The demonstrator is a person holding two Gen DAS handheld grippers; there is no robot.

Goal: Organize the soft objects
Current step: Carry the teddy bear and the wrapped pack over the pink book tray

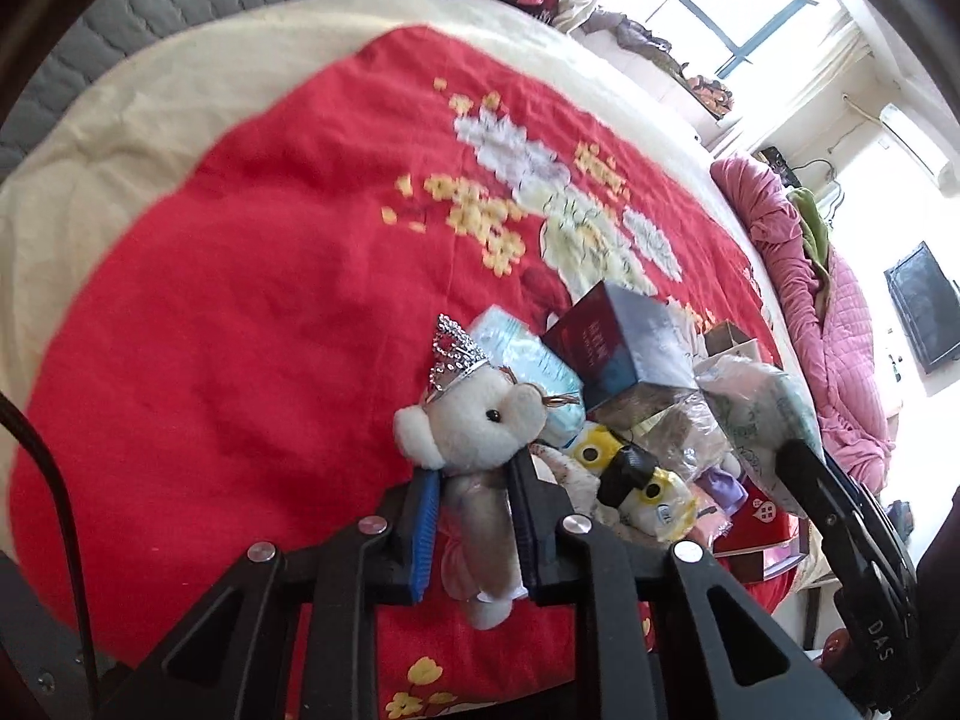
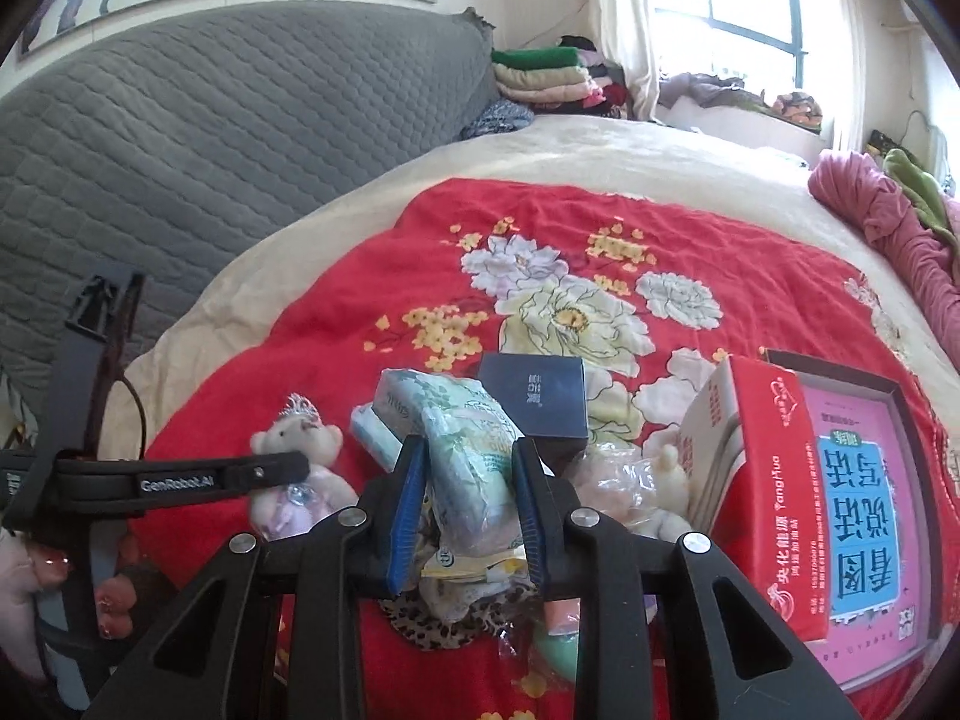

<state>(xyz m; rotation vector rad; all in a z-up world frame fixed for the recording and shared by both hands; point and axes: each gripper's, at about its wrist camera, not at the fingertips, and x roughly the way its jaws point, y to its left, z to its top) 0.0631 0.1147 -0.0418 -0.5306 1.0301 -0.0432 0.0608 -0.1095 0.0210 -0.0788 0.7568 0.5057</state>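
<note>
My left gripper [image 1: 474, 480] is shut on a small white teddy bear [image 1: 480, 420] with a silver crown, held by its body above the red bedspread [image 1: 240, 300]. The bear also shows in the right wrist view [image 2: 300, 456], with the left gripper [image 2: 264, 471] across it. My right gripper [image 2: 471, 462] is shut on a soft pale green tissue pack [image 2: 474, 462], lifted over a pile of soft things. That pack also shows in the left wrist view [image 1: 756, 414].
A dark blue box [image 2: 534, 396] and a red and pink box [image 2: 840, 492] lie on the bed by the pile. Yellow and white plush toys [image 1: 624, 474] lie in the pile. A grey quilted headboard [image 2: 180, 138] stands behind. Pink bedding [image 1: 828, 324] lies at the right.
</note>
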